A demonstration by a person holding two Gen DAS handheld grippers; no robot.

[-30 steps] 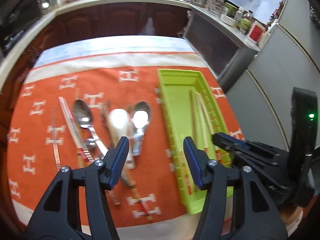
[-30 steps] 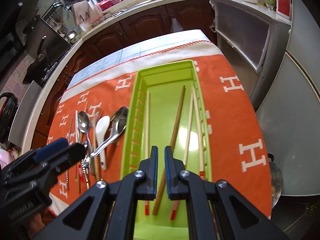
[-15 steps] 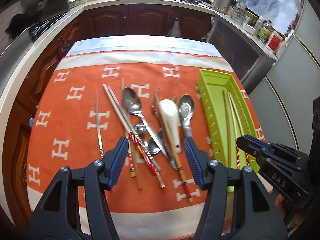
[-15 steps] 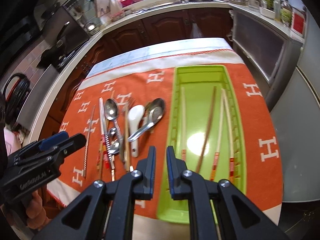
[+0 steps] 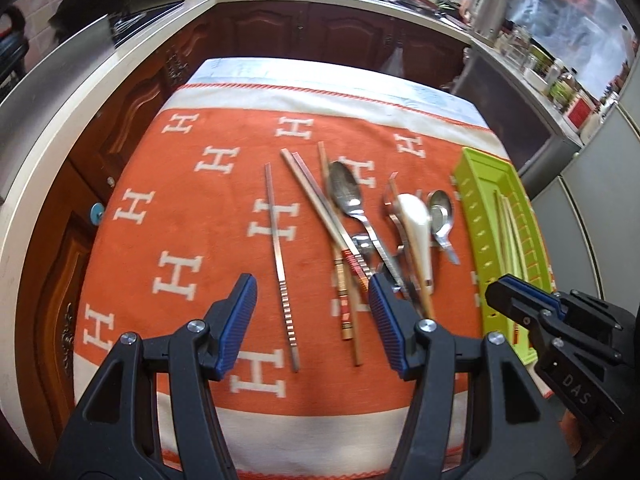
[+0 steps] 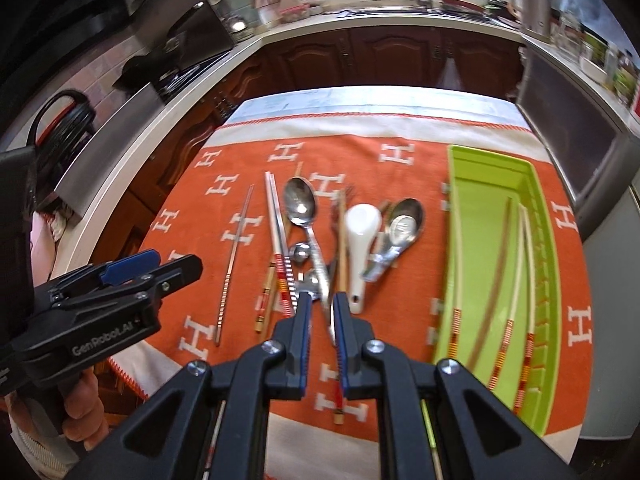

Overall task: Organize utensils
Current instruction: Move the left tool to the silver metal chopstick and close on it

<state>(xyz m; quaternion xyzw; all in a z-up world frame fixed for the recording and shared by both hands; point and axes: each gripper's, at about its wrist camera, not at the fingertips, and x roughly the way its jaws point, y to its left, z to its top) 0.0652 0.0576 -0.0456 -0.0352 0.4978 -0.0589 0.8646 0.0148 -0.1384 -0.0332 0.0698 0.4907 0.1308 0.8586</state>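
Observation:
A pile of utensils lies on the orange cloth [image 5: 192, 216]: a lone metal chopstick [image 5: 280, 256], a pair of chopsticks [image 5: 320, 208], a steel spoon [image 5: 346, 192], a white ceramic spoon [image 5: 416, 224] and a small steel spoon [image 5: 440, 212]. The green tray [image 6: 492, 184] at the right holds several chopsticks [image 6: 516, 280]. My left gripper [image 5: 312, 312] is open above the near end of the metal chopstick. My right gripper [image 6: 322, 312] is nearly shut and empty above the near ends of the pile.
The cloth covers a small table with kitchen counters [image 6: 360, 20] and dark cabinets around it. A grey appliance [image 6: 568, 128] stands close to the right of the tray. The table's near edge is just below both grippers.
Both grippers swung left, from over the green tray to over the utensil pile. The left stayed open and the right stayed nearly shut. The utensils did not move.

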